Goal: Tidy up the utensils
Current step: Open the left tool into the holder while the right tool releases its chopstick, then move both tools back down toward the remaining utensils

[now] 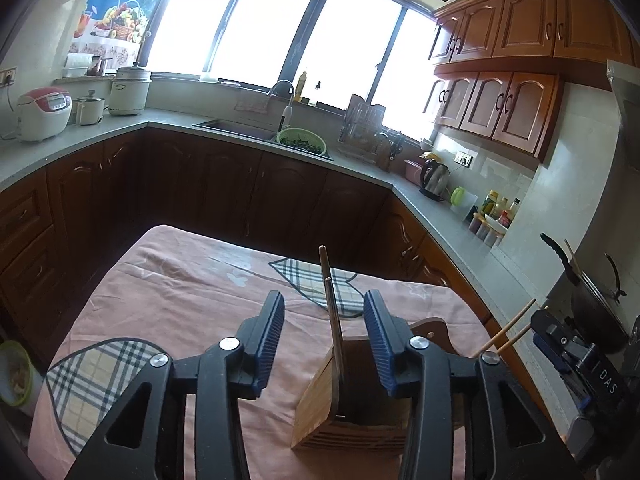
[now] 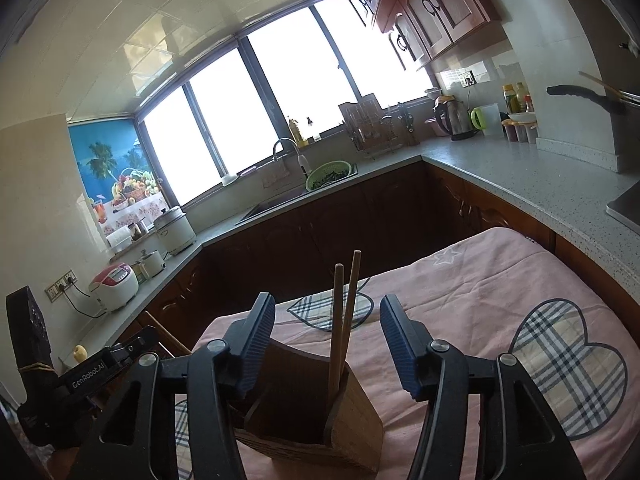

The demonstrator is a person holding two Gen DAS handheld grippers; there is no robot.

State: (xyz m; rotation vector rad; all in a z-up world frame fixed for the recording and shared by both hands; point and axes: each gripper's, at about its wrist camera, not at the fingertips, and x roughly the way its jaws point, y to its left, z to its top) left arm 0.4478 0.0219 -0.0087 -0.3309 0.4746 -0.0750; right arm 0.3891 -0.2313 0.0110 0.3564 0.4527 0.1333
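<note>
Both hand-held grippers, left [image 1: 324,344] and right [image 2: 326,344], stand apart and empty, each straddling upright chopsticks [image 2: 342,320] standing in the holder [image 2: 316,428] just ahead.

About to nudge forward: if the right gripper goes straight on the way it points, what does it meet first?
Most likely the two chopsticks standing in the wooden holder, which sit between the right gripper's open fingers; depth is hard to judge.

Left hand-held gripper [image 1: 324,340] and right hand-held gripper [image 2: 327,344] (both angled slightly downward), jaws apart, empty.
</note>
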